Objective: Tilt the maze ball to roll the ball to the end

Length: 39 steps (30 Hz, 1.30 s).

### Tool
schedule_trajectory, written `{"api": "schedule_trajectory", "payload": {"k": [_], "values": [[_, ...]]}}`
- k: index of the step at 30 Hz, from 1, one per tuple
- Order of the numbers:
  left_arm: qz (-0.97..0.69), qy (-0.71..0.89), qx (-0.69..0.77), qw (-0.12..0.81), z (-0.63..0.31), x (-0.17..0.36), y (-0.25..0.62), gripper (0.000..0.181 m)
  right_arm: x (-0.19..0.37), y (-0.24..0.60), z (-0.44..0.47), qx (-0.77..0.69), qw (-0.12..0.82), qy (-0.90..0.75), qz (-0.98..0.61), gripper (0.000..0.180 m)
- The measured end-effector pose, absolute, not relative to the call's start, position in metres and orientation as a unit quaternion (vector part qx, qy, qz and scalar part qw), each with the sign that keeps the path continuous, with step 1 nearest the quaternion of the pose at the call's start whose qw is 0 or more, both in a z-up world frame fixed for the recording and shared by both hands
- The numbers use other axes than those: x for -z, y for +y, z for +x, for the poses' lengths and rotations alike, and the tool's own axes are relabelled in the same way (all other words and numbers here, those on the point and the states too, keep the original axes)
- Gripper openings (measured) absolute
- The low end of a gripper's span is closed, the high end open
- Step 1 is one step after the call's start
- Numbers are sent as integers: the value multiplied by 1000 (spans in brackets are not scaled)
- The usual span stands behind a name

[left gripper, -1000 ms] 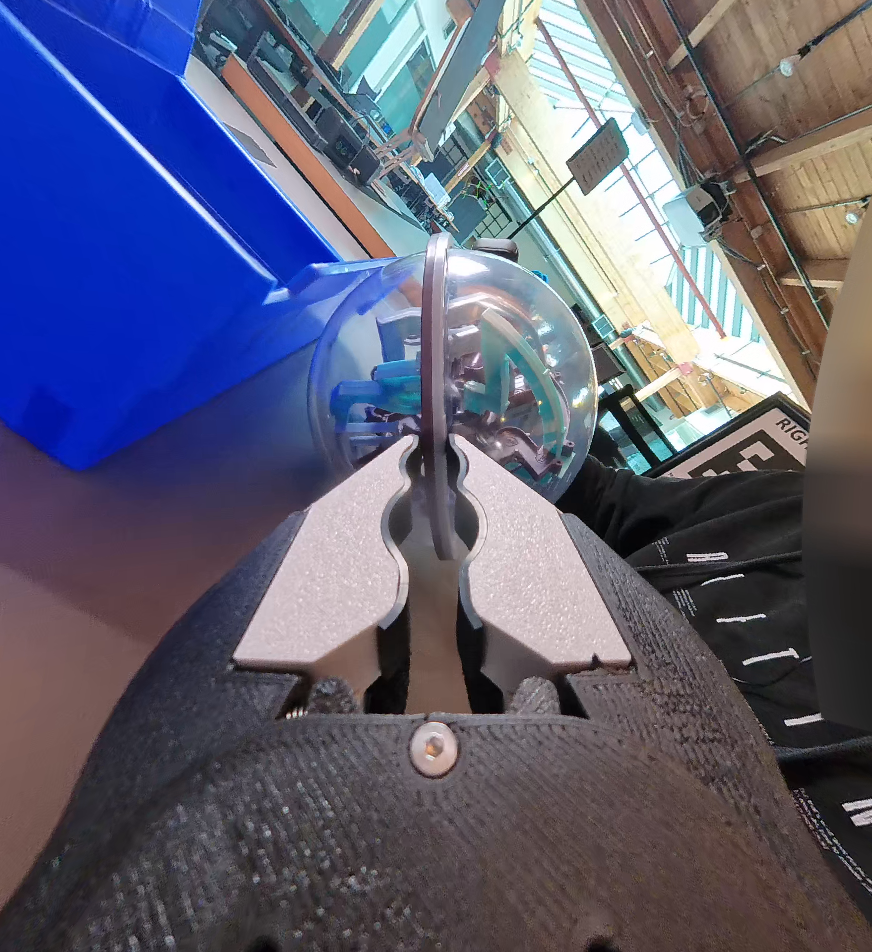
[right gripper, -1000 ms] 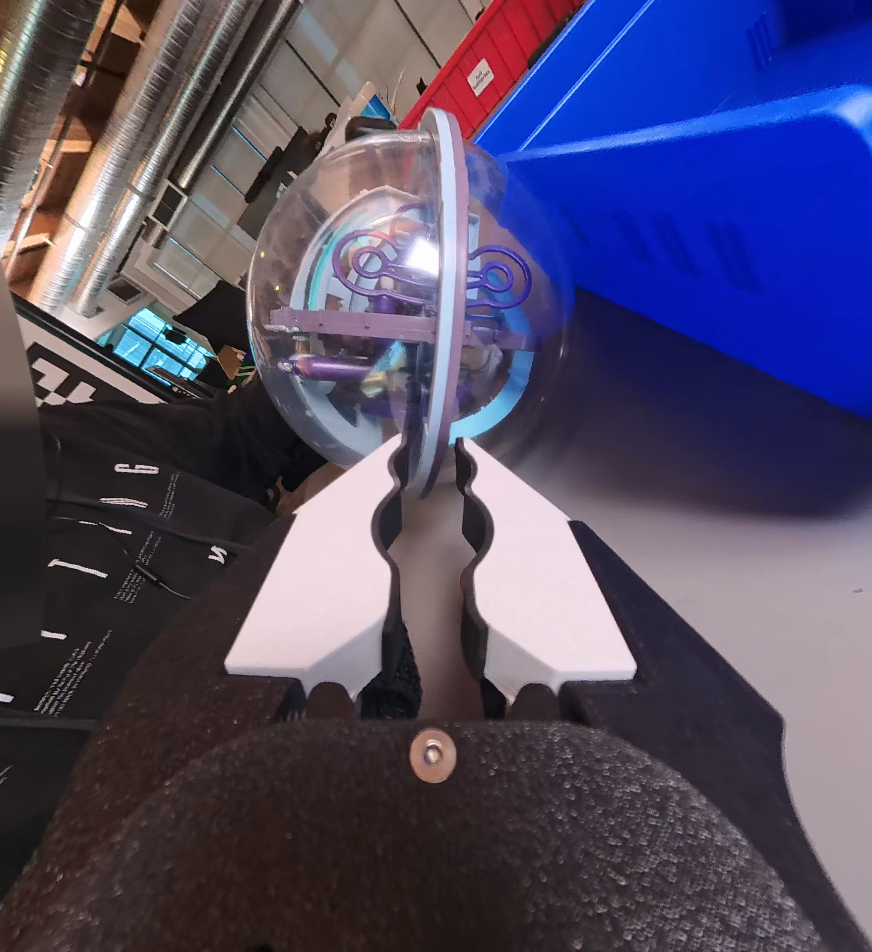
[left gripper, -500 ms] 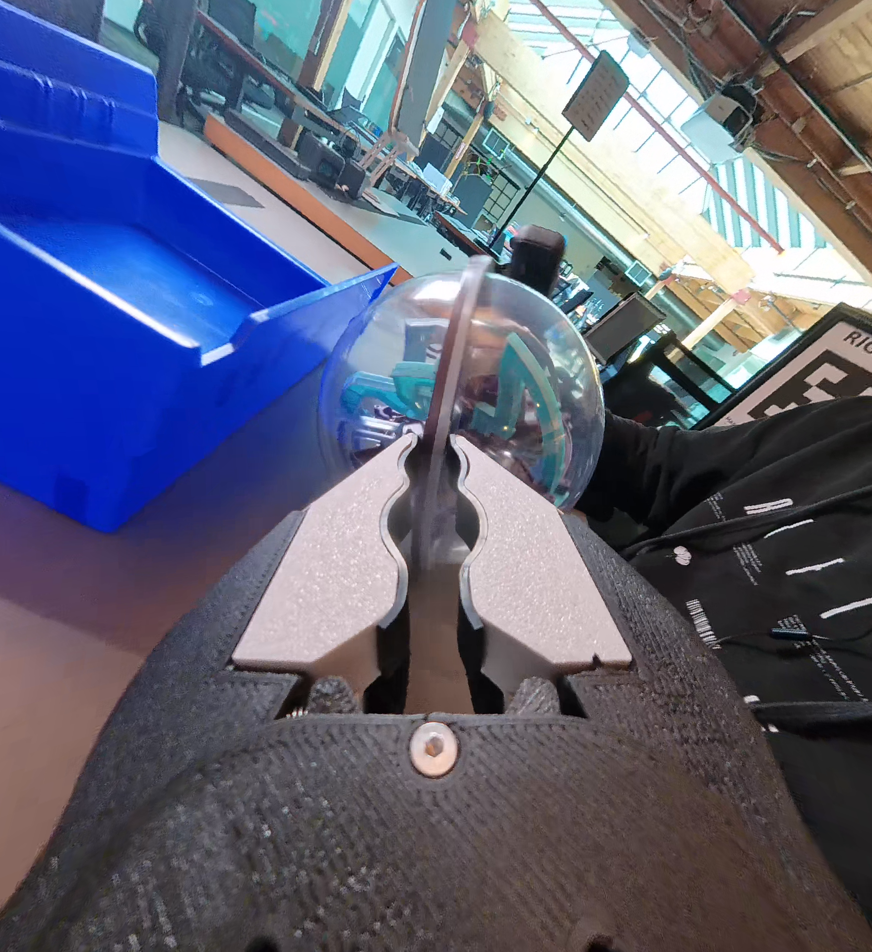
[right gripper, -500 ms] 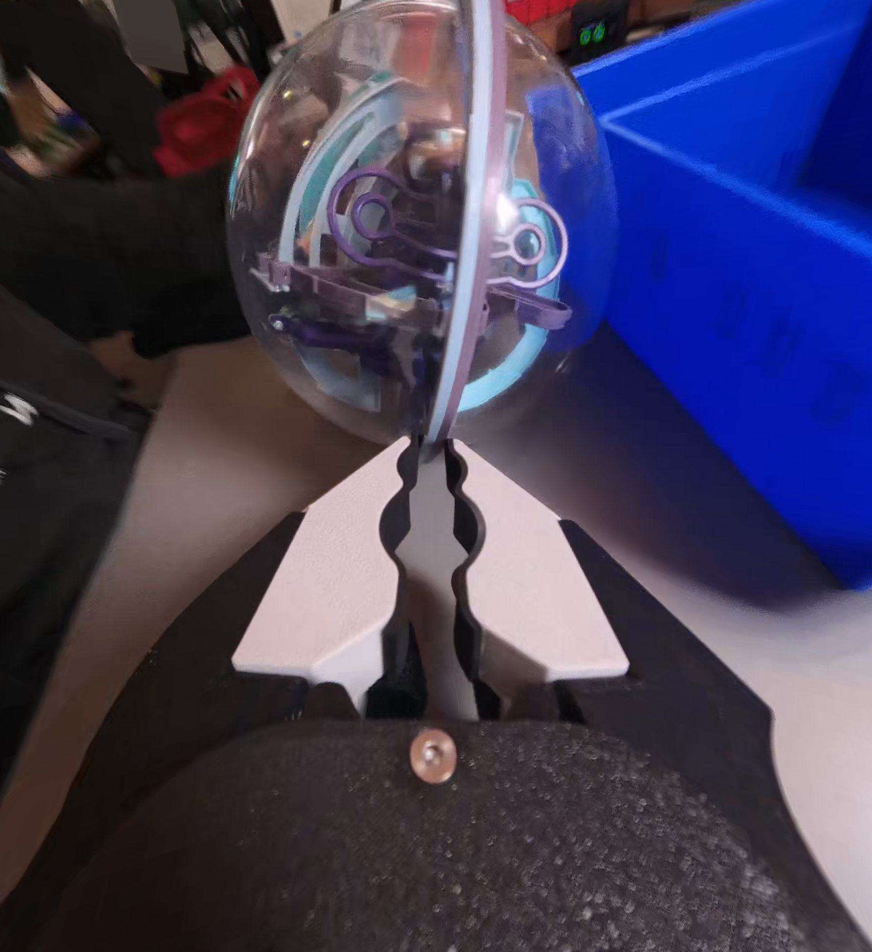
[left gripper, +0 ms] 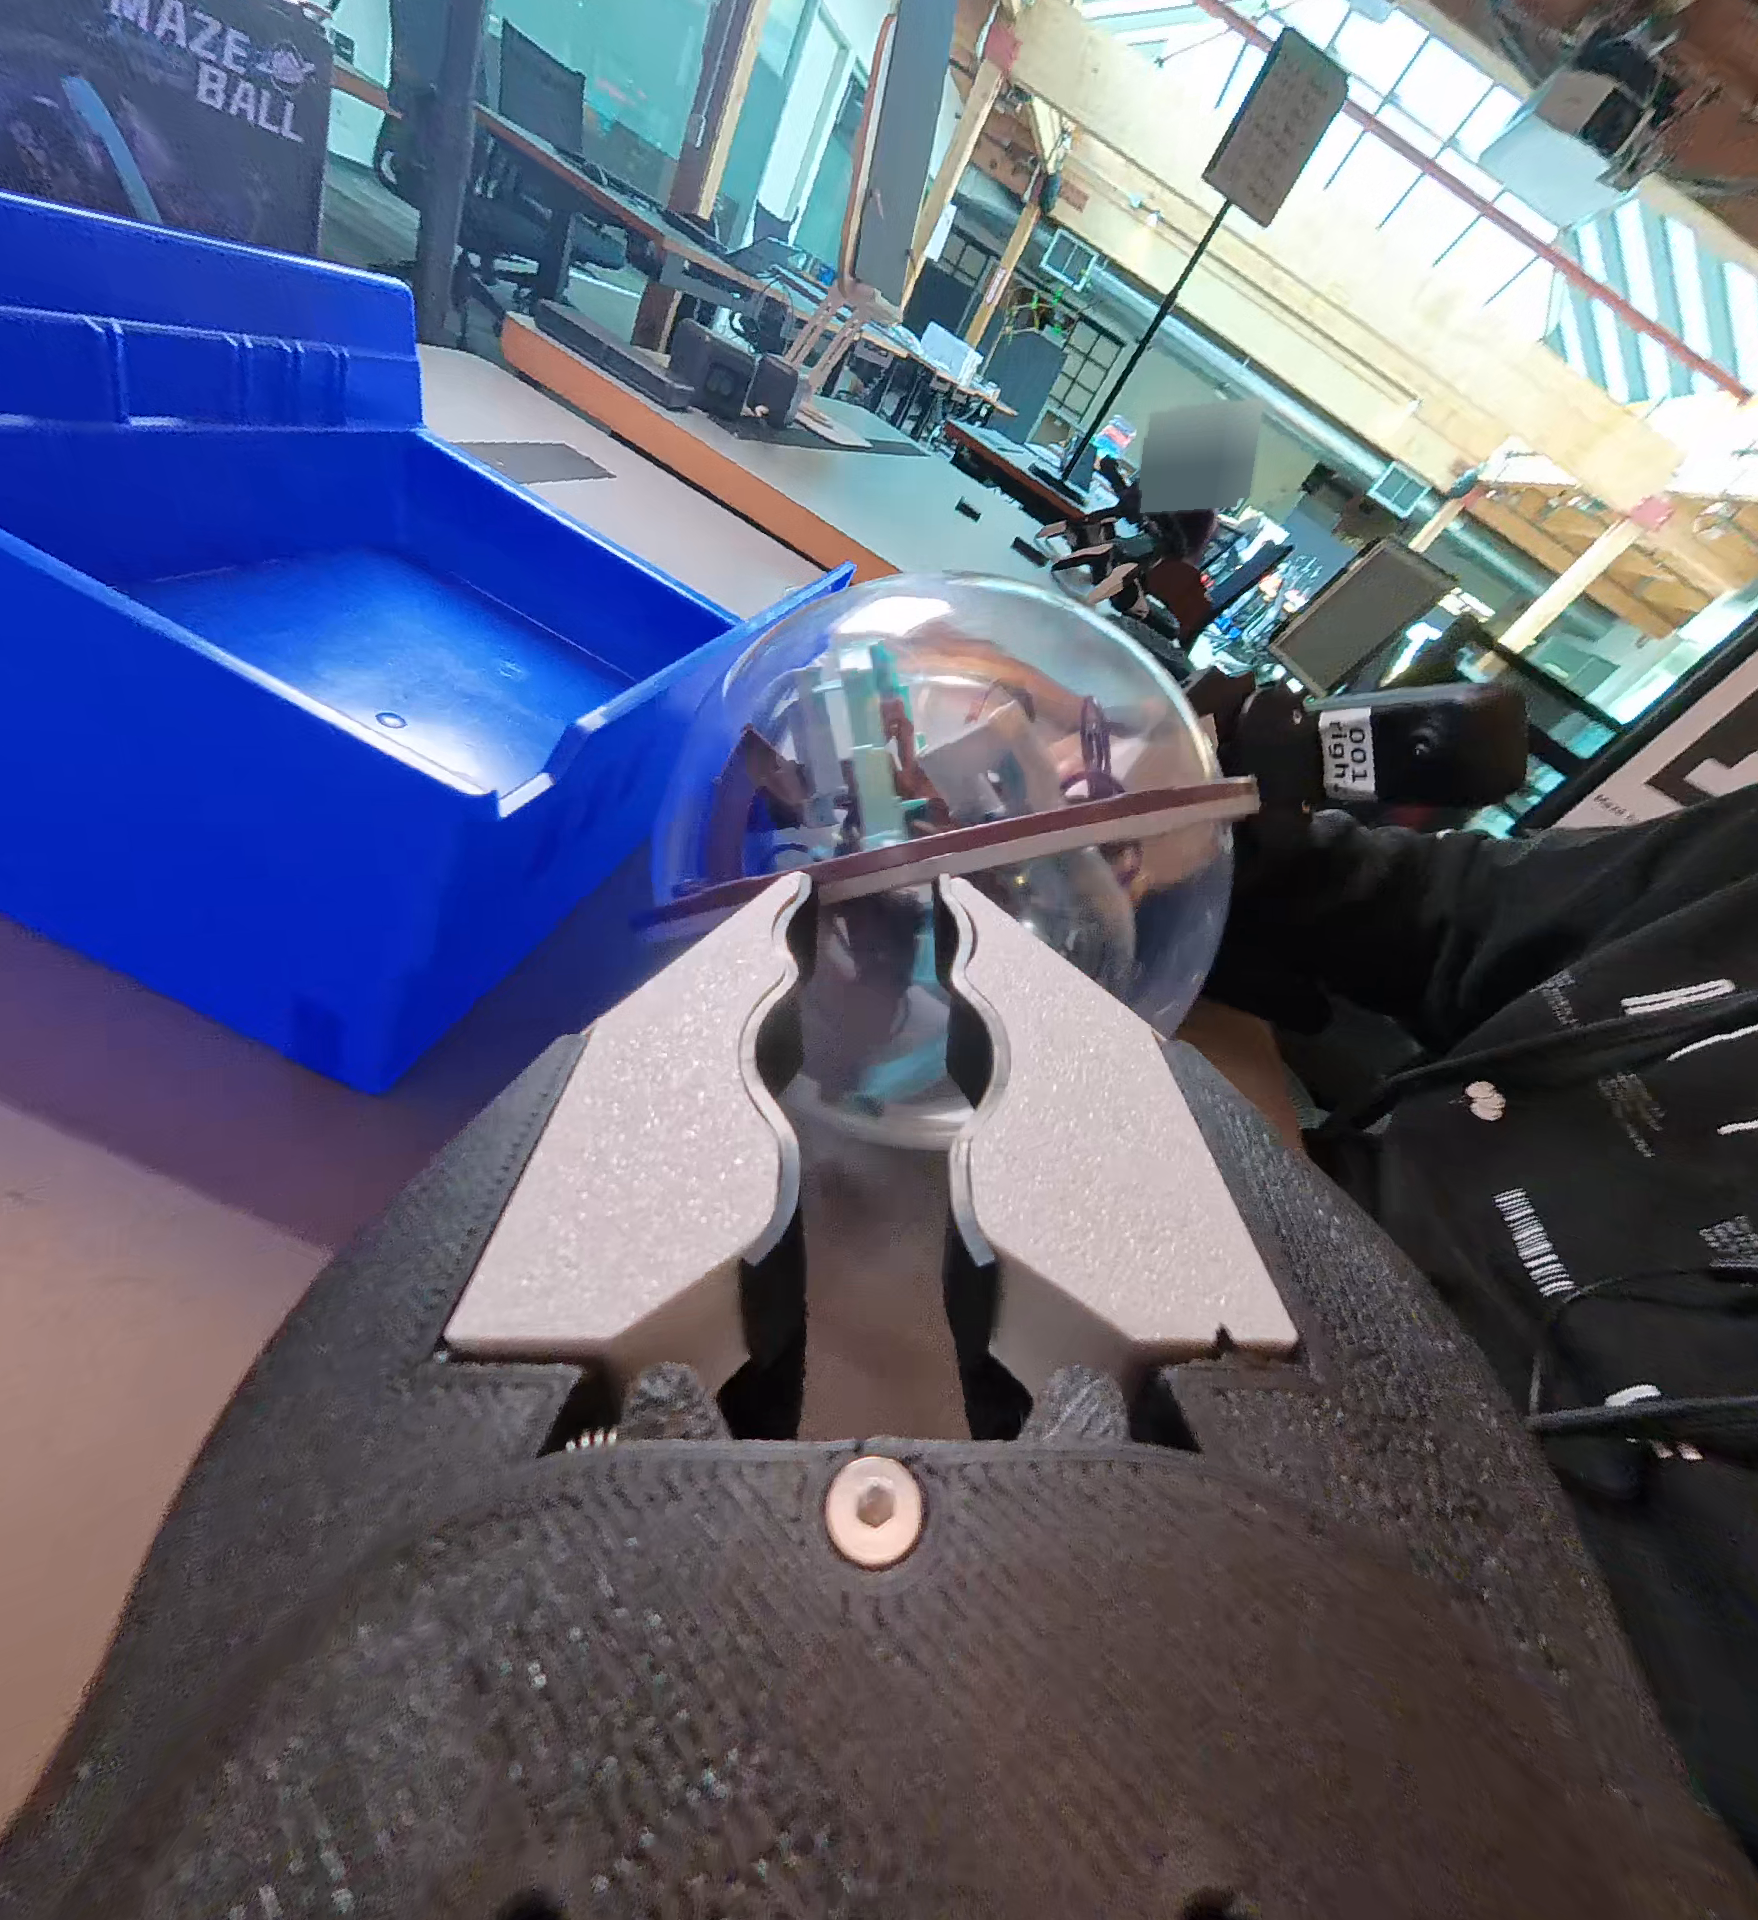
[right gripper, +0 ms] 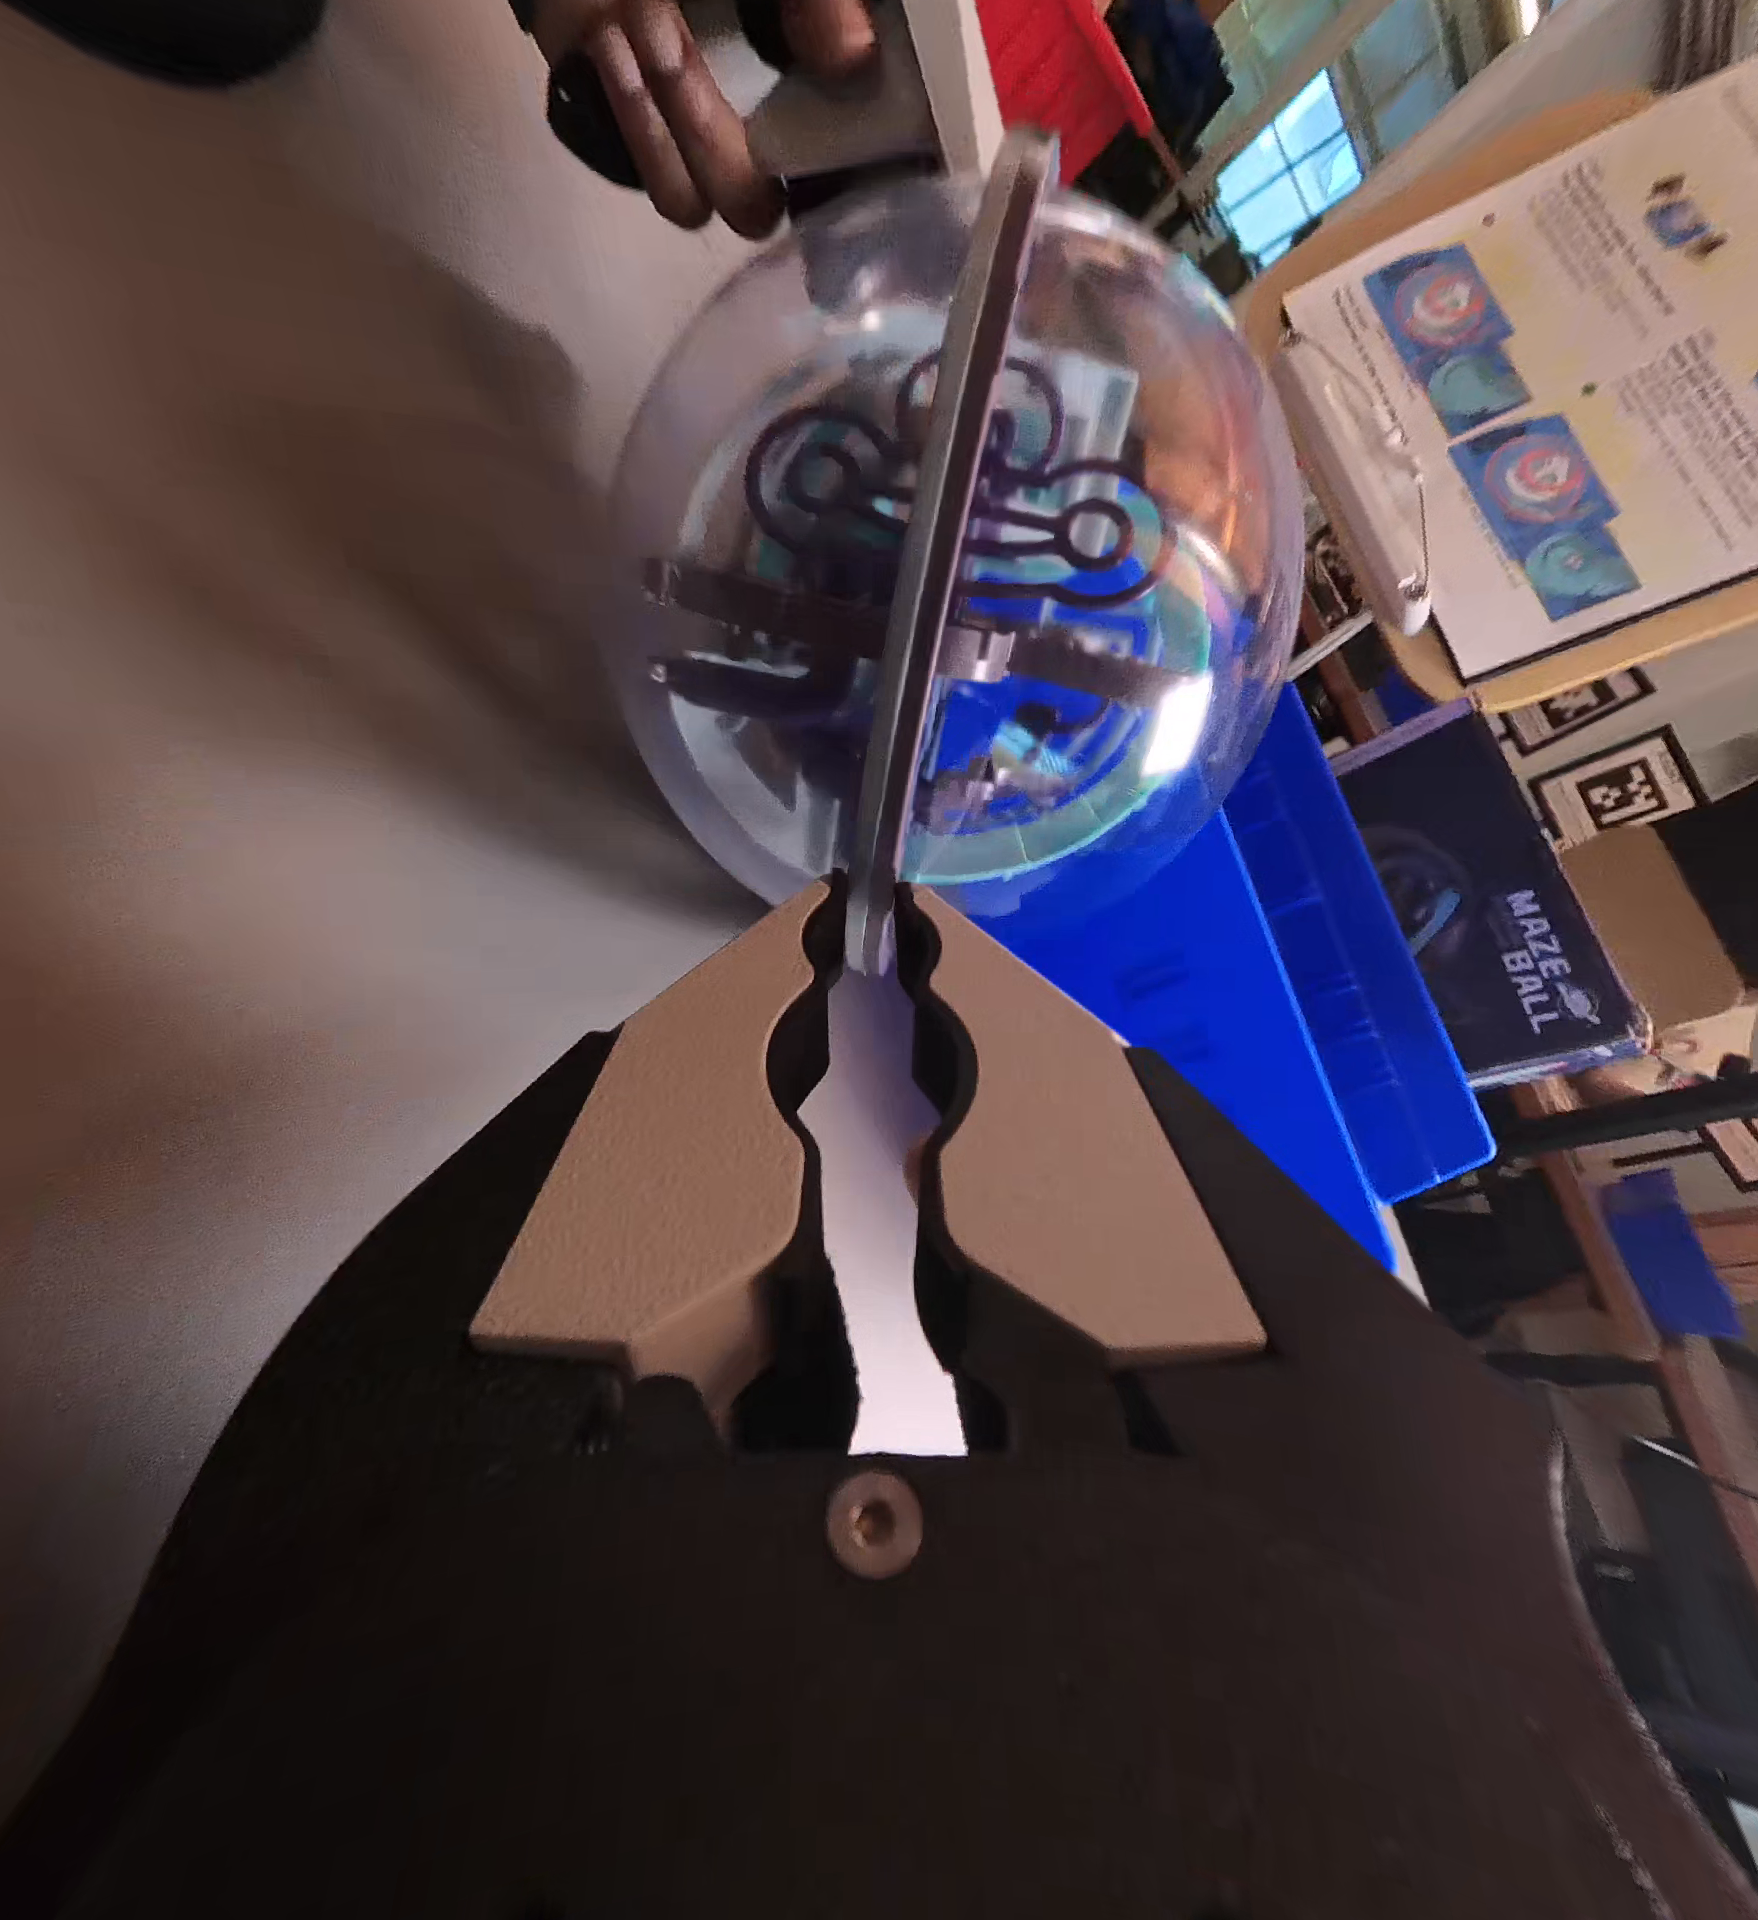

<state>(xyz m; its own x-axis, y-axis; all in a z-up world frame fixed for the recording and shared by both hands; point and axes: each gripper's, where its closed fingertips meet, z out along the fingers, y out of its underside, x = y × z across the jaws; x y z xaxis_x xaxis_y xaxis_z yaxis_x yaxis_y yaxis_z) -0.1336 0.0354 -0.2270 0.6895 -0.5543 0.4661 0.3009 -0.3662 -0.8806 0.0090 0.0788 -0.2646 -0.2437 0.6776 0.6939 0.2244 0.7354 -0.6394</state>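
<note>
The maze ball (left gripper: 958,748) is a clear sphere with purple and teal tracks inside and a flat rim (left gripper: 1062,821) around its middle. In the left wrist view the rim lies nearly level, across and just beyond my left gripper's (left gripper: 875,894) tips. That gripper is open, with nothing between its fingers. My right gripper (right gripper: 867,920) is shut on the rim's near edge (right gripper: 958,520) and holds the ball (right gripper: 1114,499) above the table. The right gripper also shows behind the ball in the left wrist view (left gripper: 1394,748). I cannot make out the small ball inside.
A blue bin (left gripper: 231,727) stands on the table (left gripper: 75,1299) just left of the ball, with a dark product box (left gripper: 127,104) behind it. A clipboard with a printed sheet (right gripper: 1581,364) stands beyond. A person's black sleeve (left gripper: 1581,1039) is on the right.
The ball has turned about a quarter turn, so its rim went from upright to level in the left wrist view. My left gripper opened off the rim. My right gripper rolled with the ball.
</note>
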Motion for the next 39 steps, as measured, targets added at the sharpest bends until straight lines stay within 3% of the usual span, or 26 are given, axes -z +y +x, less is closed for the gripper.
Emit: {"api": "schedule_trajectory", "payload": {"k": [6, 9, 13, 21, 26, 35, 39], "values": [[-714, 75, 388, 577, -137, 199, 27, 61, 250, 36, 19, -326, 500, -744, -301, 0], [-736, 84, 376, 557, -132, 201, 20, 67, 247, 18, 28, -401, 445, -740, -306, 1], [-753, 106, 375, 531, -117, 202, 8, 63, 235, 18, 39, -466, 376, -734, -319, 7], [-795, 132, 335, 489, -112, 219, -2, 64, 252, 84, 26, -464, 295, -726, -413, 27], [-777, 121, 399, 471, -109, 228, -4, 46, 269, 84, 12, -518, 210, -688, -463, 37], [-756, 126, 426, 481, -107, 238, -3, 28, 277, 72, 12, -555, 165, -673, -460, 39], [-749, 145, 418, 493, -106, 241, -6, 14, 276, 73, 14, -556, 175, -674, -454, 29]]}}
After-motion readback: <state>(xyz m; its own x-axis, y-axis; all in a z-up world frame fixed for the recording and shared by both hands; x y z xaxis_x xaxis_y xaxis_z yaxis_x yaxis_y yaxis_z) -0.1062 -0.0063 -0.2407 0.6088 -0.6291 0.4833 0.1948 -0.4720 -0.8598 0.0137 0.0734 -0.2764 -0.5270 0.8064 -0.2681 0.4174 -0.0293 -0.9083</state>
